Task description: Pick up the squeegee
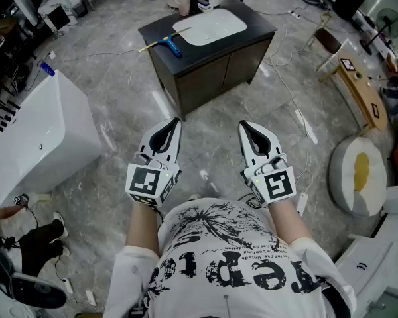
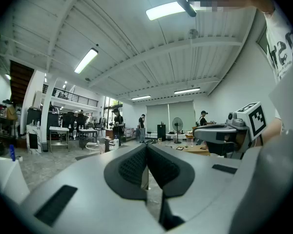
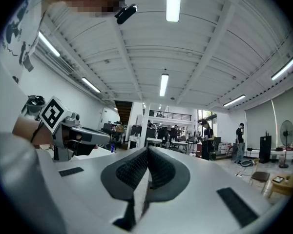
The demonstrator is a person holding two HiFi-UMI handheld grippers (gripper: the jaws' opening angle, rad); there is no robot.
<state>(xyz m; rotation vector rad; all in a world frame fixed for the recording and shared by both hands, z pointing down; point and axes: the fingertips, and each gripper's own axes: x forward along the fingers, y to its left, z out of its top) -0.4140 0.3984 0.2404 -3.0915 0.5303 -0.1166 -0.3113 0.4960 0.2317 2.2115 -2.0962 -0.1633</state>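
A blue squeegee (image 1: 170,45) with a yellowish blade lies on the dark cabinet (image 1: 205,52) at the top of the head view, left of a white basin top (image 1: 211,27). Both grippers are held level close to my chest, far short of the cabinet. My left gripper (image 1: 176,122) is shut with nothing between its pads; in its own view the dark pads (image 2: 134,167) meet. My right gripper (image 1: 243,125) is shut and empty too, its pads (image 3: 162,170) pressed together. Neither gripper view shows the squeegee.
A white bathtub (image 1: 36,138) stands at the left on the grey marble floor. A wooden table (image 1: 361,88) and a round white fixture (image 1: 358,172) are at the right. Cables (image 1: 298,105) run over the floor right of the cabinet. Several people stand far off in the hall.
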